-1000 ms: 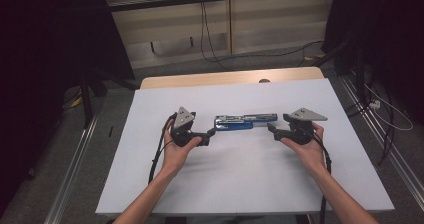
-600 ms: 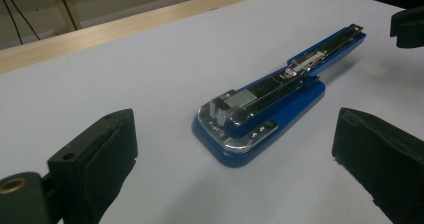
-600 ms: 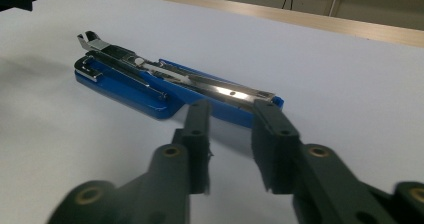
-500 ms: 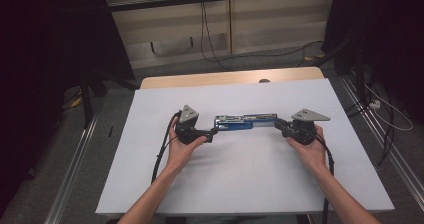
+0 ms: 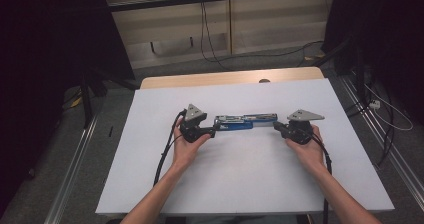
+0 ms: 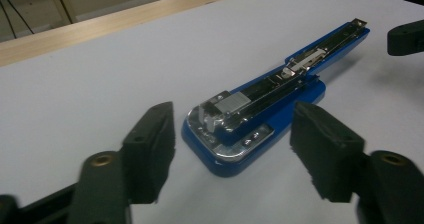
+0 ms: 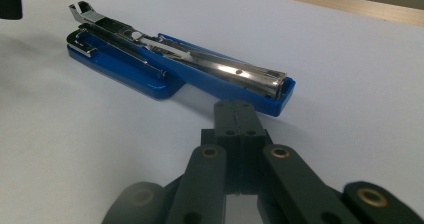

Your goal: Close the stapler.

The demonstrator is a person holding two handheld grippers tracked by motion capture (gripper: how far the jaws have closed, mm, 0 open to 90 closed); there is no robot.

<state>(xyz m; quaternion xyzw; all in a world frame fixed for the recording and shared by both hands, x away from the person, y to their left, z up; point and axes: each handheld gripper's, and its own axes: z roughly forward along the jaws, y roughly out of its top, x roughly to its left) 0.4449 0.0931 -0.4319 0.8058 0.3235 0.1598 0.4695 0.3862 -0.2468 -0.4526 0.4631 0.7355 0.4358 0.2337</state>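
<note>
- We see a blue stapler (image 5: 245,122) lying opened out flat at the centre of the high view, on a white sheet (image 5: 240,184) that covers the table.
- Body is glossy blue plastic or painted metal, long and narrow, with rounded corners at the wider base end.
- Along its top runs a shiny chrome staple channel (image 7: 220,69), straight and reflective; we can't tell whether any staples sit in it.
- In the left gripper view the base end sits lower centre, with a bright metal plate (image 6: 227,104) on it, and the thin arm runs off to the upper right.
- Sheet is matte, smooth, no pattern; a pale wooden table edge (image 5: 225,77) shows beyond it, upper middle of the high view.
- Left gripper (image 6: 232,149): matte black blocky pads, jaws have just been closing, now part open with the stapler's base end between them, pads not touching it, gap on both sides.
- Right gripper (image 7: 241,114): jaws fully closed, pads pressed flat together, nothing between them, tip just at the stapler's far blue end; contact we can't tell.
- Both grippers are black with brass-coloured pivot bushings; grey triangular plates sit on top in the high view.
- Left hand (image 5: 187,149) and right hand (image 5: 310,151) hold them, lower centre.
</note>
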